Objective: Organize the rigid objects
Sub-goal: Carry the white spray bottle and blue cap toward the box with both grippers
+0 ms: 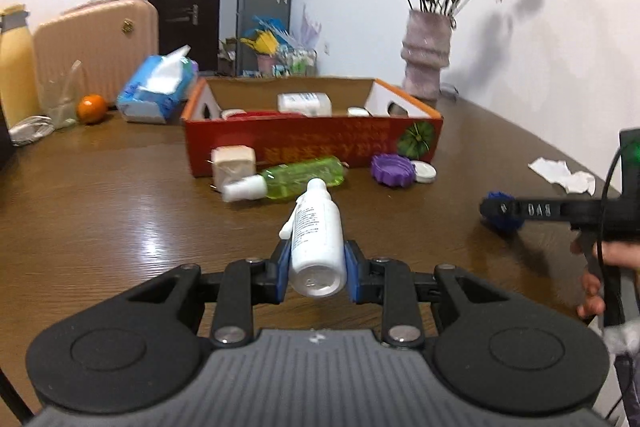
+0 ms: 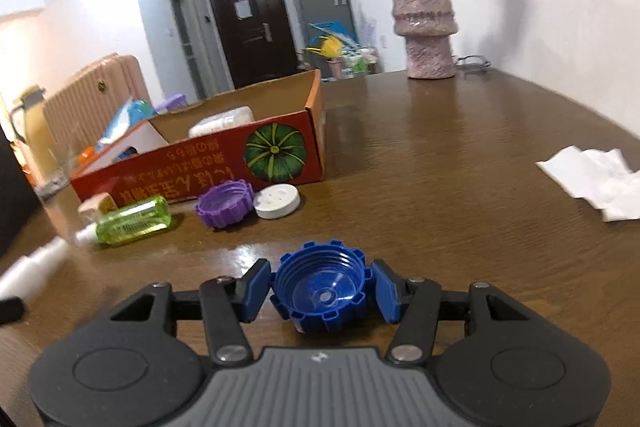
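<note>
Both claws are loaded, the left claw (image 1: pixel 316 269) clenched low on a white bottle (image 1: pixel 316 243) that could swing loose, the right claw (image 2: pixel 320 293) pinching a blue cap (image 2: pixel 322 293) whose ridged rim might slip.

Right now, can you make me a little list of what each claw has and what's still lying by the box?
left claw: shut on white bottle, off the table
right claw: shut on blue cap
box: open, some white containers inside
in front of box: green bottle on its side, purple cap, white lid, beige cube
</note>
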The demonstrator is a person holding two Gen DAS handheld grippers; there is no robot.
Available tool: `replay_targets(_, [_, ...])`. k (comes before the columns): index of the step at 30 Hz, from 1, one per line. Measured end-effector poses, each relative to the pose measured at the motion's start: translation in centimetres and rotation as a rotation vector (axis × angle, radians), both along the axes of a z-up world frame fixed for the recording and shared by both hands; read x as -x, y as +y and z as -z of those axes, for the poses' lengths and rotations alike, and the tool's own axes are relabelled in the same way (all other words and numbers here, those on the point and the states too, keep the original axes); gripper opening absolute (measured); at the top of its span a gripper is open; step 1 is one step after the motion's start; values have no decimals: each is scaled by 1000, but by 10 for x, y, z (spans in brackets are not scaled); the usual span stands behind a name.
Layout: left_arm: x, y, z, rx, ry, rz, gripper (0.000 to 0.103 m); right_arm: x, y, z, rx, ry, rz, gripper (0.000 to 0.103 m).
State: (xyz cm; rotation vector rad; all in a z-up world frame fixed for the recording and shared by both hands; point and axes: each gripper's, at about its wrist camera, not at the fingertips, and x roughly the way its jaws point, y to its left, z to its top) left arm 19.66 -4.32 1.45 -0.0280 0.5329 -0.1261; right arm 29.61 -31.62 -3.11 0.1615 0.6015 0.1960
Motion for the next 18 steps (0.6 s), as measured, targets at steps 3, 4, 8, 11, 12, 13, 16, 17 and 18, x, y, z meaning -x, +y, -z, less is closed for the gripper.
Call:
replay_targets(3, [17, 12, -4, 4, -31, -5, 28, 36, 16, -6, -25, -20, -42, 54])
replay_targets(4, [22, 17, -5, 9, -33, -13, 28, 47, 21, -8, -37, -23, -46, 54])
replay_targets(8, [47, 35, -11, 44, -64, -28, 28, 92, 46, -18, -28, -39, -87, 54])
replay_targets(11, [71, 48, -18, 88, -109, -42, 28, 126, 66, -31, 21, -81, -146, 54])
replay_targets(12, [78, 51, -20, 102, -120, -49, 28, 137, 72, -36, 33, -98, -161, 54])
replay_targets(13, [86, 55, -21, 113, -132, -54, 28, 146, 75, -40, 39, -109, -168, 54])
replay_targets(16, [98, 60, -26, 127, -157, -49, 28, 164, 78, -49, 49, -129, -186, 54])
replay_targets(17, [97, 61, -28, 131, -162, -50, 28, 168, 77, -51, 51, -134, -188, 54])
replay_targets(18, [95, 61, -28, 135, -165, -54, 28, 169, 76, -52, 53, -135, -183, 54])
